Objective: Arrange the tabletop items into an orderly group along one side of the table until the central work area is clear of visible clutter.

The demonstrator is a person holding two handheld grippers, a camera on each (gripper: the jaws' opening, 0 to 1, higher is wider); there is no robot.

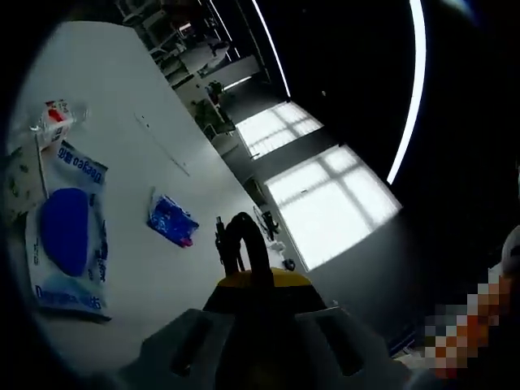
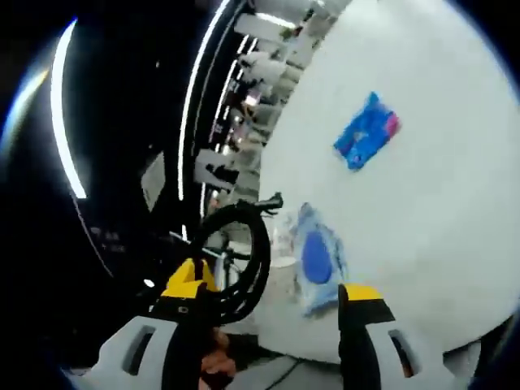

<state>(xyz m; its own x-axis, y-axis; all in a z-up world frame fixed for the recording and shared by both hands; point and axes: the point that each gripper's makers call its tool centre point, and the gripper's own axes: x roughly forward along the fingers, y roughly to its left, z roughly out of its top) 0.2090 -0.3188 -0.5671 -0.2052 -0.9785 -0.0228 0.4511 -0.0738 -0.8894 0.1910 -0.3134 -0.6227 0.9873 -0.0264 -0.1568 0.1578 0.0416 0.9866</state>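
With the black cable loop pinched in both tools, left closed, right wide, we should carry it level to the wipes pack side of the worktop.

Left gripper: pale grey moulded jaw bodies, yellow band across the tips, dark recess between the two halves. Right gripper: same grey plastic shells with slotted cut-outs, black fingers, a yellow cap on each tip. A black cable loop arcs just above the right gripper's left yellow cap. No screws or markings legible on either one.
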